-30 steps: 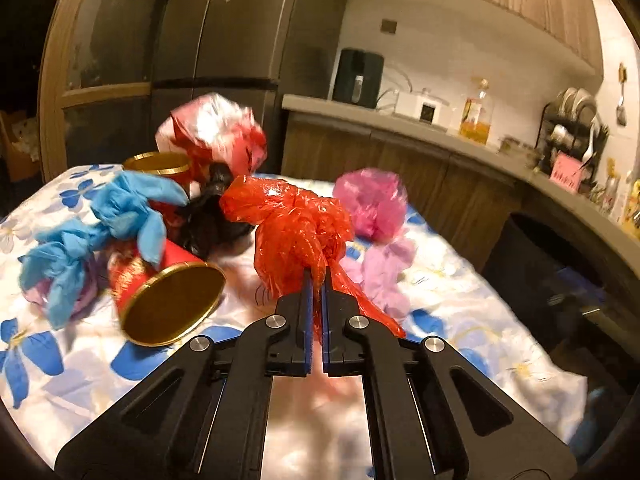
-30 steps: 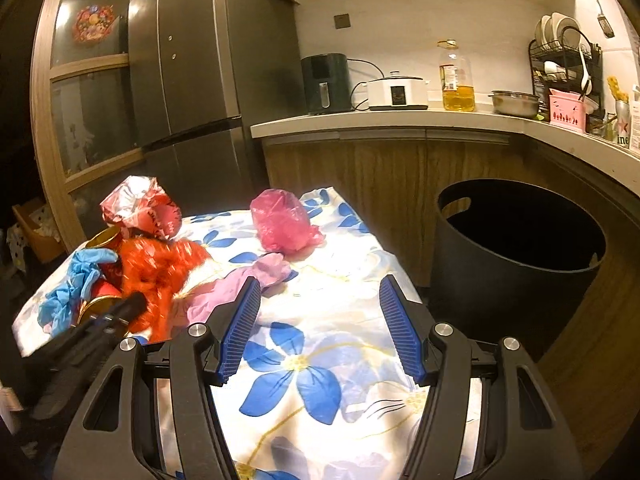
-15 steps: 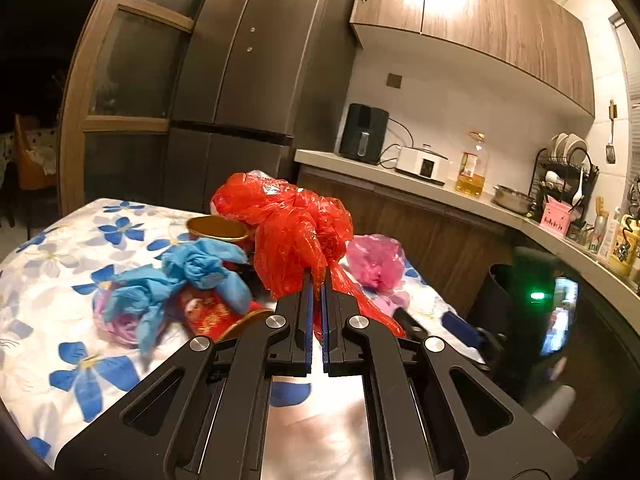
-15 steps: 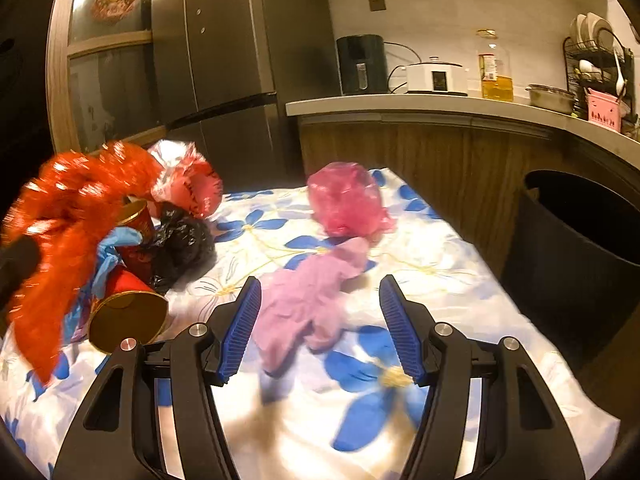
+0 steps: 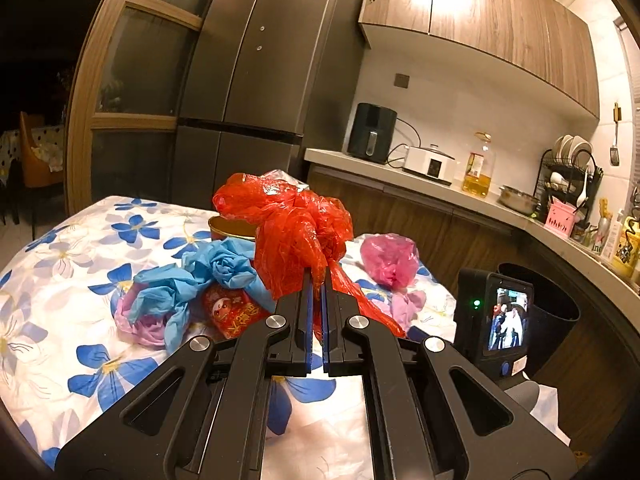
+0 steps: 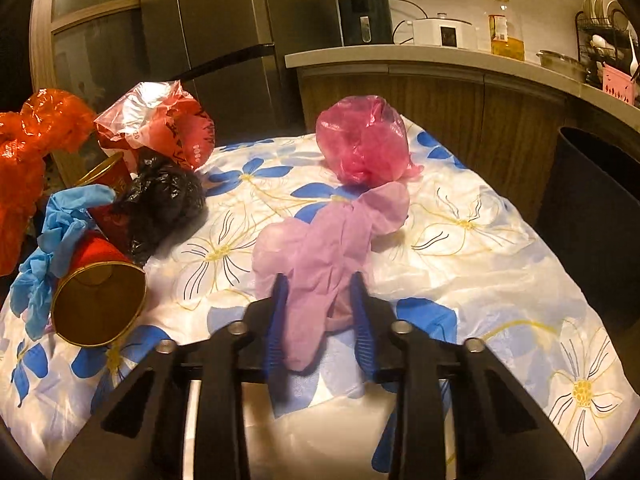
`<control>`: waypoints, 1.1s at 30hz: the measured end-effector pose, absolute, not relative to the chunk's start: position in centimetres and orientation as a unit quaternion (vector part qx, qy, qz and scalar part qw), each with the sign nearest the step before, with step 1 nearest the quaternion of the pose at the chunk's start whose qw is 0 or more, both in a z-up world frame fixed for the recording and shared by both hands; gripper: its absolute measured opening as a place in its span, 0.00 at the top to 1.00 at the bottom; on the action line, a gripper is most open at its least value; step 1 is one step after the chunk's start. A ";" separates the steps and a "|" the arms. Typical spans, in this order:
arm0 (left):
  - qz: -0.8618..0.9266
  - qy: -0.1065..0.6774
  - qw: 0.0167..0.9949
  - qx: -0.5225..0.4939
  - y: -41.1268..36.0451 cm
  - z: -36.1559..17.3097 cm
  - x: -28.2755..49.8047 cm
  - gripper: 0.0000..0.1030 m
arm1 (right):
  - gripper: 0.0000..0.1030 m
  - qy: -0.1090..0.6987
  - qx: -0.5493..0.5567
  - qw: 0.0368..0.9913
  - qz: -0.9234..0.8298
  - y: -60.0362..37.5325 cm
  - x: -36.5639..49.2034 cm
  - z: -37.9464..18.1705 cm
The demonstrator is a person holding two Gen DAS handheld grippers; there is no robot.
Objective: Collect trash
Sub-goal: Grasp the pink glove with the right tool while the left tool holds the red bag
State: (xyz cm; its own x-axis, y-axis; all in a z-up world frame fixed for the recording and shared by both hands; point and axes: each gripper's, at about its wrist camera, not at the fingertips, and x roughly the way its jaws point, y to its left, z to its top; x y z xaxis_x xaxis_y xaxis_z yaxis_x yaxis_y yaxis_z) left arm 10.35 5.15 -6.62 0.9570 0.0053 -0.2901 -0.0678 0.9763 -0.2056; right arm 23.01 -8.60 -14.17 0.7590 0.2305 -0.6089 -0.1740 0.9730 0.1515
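The left gripper [image 5: 316, 280], clamped on the red bag [image 5: 292, 232], has lifted it above the table [image 5: 48, 264]. The right gripper [image 6: 318, 300] has dropped, half-open fingers straddling the purple glove [image 6: 320, 248] on the table, ungripped; the bin [image 6: 600, 216] waits beside the table.

Thin crinkled glossy plastic makes the red bag [image 5: 292, 232] and pink bag [image 6: 362, 142], the purple glove [image 6: 320, 240] looks soft matt rubber, the flowered tablecloth [image 6: 460, 248] has a satiny sheen — the cabinets [image 5: 480, 12] are matt wood grain.
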 end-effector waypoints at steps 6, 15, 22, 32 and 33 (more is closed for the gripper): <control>0.017 0.147 0.983 -0.107 4.9 -6.5 10.1 0.98 | 0.95 0.330 0.053 0.935 0.121 -8.8 22.9 -14.0; 0.013 0.147 0.984 -0.098 3.6 -6.0 9.9 0.98 | 0.97 0.278 0.064 0.949 0.136 -11.3 19.7 -10.3; -0.001 0.149 0.985 -0.091 1.9 -5.7 10.5 0.98 | 0.97 0.237 0.072 0.959 0.141 -14.1 16.8 -7.0; -0.031 0.156 0.984 -0.077 -1.5 -5.2 11.9 0.98 | 0.97 0.208 0.078 0.969 0.111 -18.2 15.5 -4.9; -0.035 0.157 0.984 -0.076 -1.8 -5.1 12.1 0.98 | 0.97 0.206 0.080 0.970 0.107 -18.7 15.4 -4.8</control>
State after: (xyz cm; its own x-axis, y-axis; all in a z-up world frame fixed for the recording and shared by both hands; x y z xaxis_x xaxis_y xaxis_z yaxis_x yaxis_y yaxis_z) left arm 12.11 -1.82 -5.10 0.9485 -0.0937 -0.3026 0.0458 0.9858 -0.1615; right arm 15.44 -18.72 -4.78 0.8928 0.2396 -0.3815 -0.1742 0.9645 0.1983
